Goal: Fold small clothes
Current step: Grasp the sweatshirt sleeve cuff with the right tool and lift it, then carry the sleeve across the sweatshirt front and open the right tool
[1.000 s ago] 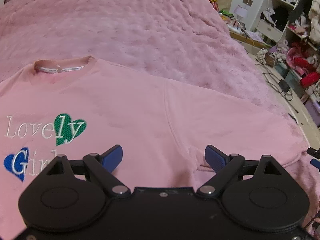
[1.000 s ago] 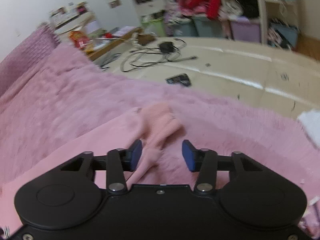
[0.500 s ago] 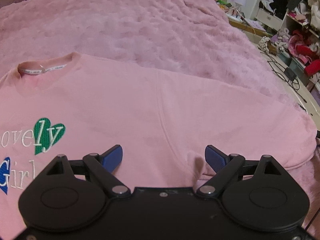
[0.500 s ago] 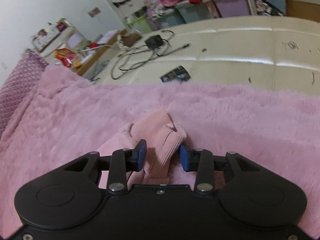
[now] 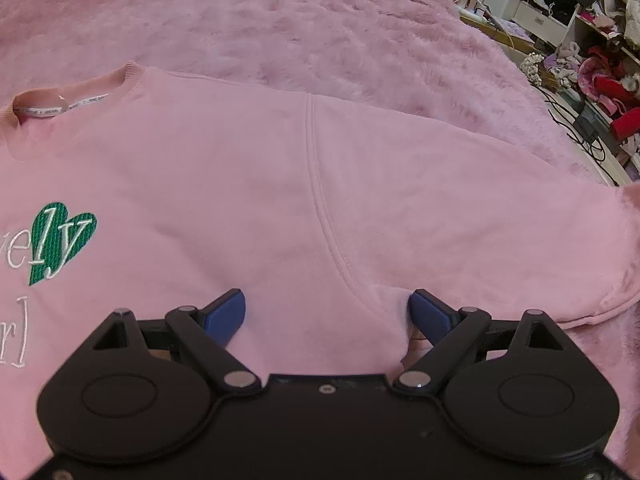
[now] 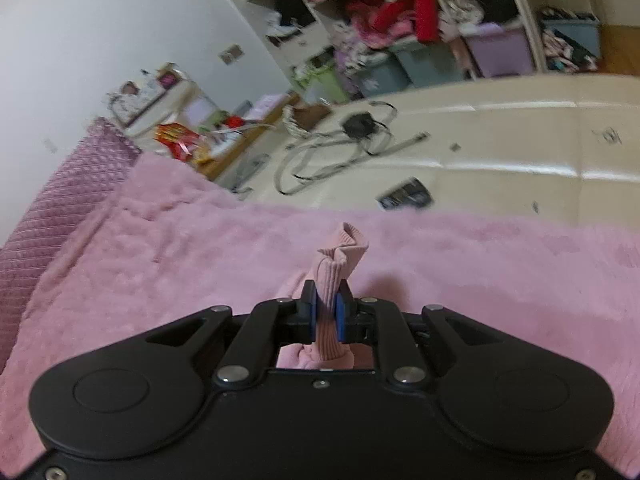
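right gripper (image 6: pixel 327 312) pinches the pink sleeve cuff (image 6: pixel 340 256).

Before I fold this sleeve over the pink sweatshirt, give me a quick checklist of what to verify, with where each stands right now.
1. Right tool clamped on the sleeve cuff: ok, its pads have just closed onto the ribbed fabric.
2. Cuff lifted off the fuzzy pink blanket: ok, it stands up above the pile.
3. Left tool ready at the armpit seam: ok, open, fabric between its pads.
4. Left tool pinning the fabric: not ok, nothing gripped yet.
5. Sweatshirt body lying flat: ok, front smooth, collar up.
6. Far sleeve and hem: cannot tell, out of view.
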### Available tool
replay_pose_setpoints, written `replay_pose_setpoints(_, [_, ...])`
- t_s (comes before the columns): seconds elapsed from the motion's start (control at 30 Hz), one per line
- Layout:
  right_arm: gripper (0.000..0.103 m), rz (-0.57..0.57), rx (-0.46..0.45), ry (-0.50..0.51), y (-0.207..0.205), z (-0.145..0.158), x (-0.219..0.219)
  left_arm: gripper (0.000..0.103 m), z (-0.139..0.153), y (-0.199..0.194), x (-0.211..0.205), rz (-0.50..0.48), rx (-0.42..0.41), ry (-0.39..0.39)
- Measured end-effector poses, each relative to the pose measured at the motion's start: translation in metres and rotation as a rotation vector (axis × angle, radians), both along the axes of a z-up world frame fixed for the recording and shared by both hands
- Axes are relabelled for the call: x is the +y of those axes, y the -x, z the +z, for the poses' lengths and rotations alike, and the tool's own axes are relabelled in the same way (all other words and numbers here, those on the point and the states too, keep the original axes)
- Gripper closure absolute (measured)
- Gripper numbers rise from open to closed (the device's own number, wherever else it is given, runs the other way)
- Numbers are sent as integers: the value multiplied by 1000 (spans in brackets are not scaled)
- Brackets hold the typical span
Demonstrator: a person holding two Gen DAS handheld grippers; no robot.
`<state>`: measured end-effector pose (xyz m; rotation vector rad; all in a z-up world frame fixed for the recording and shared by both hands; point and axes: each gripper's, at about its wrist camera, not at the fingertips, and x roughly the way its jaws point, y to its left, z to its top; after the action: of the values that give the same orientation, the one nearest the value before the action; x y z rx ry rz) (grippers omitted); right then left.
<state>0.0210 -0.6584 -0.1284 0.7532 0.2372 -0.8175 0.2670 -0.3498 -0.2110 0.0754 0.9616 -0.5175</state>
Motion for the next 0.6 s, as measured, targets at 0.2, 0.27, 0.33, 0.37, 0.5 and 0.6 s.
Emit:
replay_pose_setpoints(0.2, [93,84,-54,66,-19,39,30,8,0,-2,4,-19,1,25])
replay_pose_setpoints(0.27, [93,115,-68,80,-27,50,43,8,7,-3,13,-24,19,57])
replay_pose_setpoints(0.33, [93,154,-90,94,-38,62,59,8,22,0,31,-18,32,89])
replay_pose_setpoints(0.37, [93,172,-99,101,-43,67,67,8,29,0,40,-8,27,100])
replay_pose_setpoints(0.5, [93,268,-135,117,-71,86,107,8,60,2,88,52,-27,130])
replay_pose_setpoints(0.6, [93,341,-153,122,-92,91,140,8,74,1,139,119,-32,144])
